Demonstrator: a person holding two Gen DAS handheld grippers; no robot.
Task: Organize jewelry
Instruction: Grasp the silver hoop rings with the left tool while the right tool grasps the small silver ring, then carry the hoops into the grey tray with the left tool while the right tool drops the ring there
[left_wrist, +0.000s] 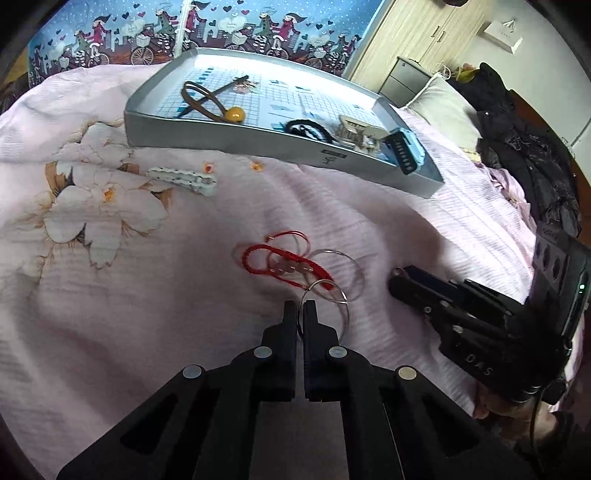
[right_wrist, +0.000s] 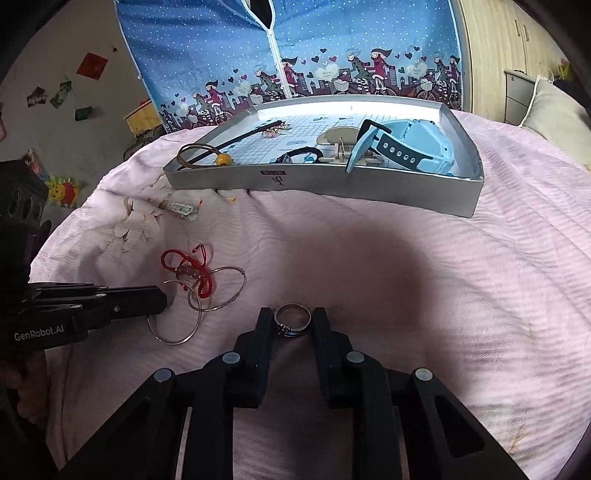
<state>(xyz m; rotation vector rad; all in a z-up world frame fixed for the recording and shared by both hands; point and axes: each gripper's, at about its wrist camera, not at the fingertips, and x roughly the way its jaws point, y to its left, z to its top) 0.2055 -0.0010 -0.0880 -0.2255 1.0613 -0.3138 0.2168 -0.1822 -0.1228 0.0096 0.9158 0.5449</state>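
Left tool (left_wrist: 300, 307) pinches a wire hoop (left_wrist: 325, 295) tangled with the red cord bracelet (left_wrist: 280, 262); lifting risks dragging both. Right tool (right_wrist: 292, 317) grips a ring (right_wrist: 292, 320).

It was a bedroom in a home. The work surface was a bed covered by a pink quilt (left_wrist: 221, 350) printed with large flowers, with a pillow (left_wrist: 443, 107) at its head and dark clothing (left_wrist: 524, 155) heaped beside it. A blue fabric wardrobe (right_wrist: 295, 48) with cartoon cyclists stood behind, next to a wooden closet (left_wrist: 417, 29) and a small bedside cabinet (left_wrist: 406, 79). Paper decorations (right_wrist: 92, 66) hung on the wall.
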